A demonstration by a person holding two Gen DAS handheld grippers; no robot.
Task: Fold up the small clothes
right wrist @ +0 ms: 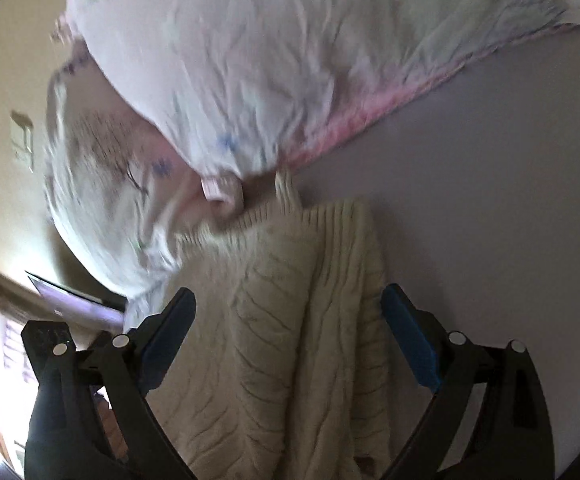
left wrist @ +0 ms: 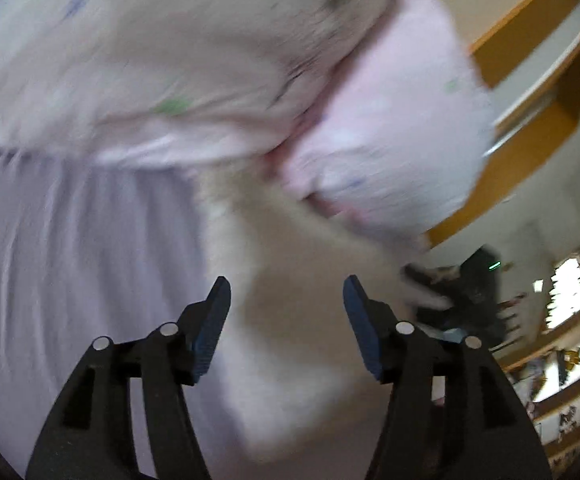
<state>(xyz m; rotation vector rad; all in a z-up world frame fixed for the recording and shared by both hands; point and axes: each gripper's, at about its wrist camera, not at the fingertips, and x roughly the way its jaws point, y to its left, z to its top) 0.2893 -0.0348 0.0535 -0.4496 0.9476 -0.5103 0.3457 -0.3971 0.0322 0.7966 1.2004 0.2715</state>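
A cream cable-knit garment [right wrist: 290,320] lies on a pale lilac sheet [right wrist: 489,200]. In the right wrist view it runs down between my fingers, its ribbed edge pointing away. My right gripper [right wrist: 288,304] is open around it, blue pads on either side, not pinching. In the left wrist view the same cream knit [left wrist: 290,340] is blurred and lies between and beyond my open left gripper [left wrist: 286,292]. A white floral cloth with pink trim [right wrist: 270,60] lies beyond the knit; it also shows in the left wrist view [left wrist: 210,60].
The lilac sheet [left wrist: 50,260] covers the surface. Wooden shelving [left wrist: 537,100] and cluttered shelves [left wrist: 569,368] stand at the right of the left wrist view. A beige wall with a switch plate [right wrist: 22,136] and a window [right wrist: 6,344] lie left in the right wrist view.
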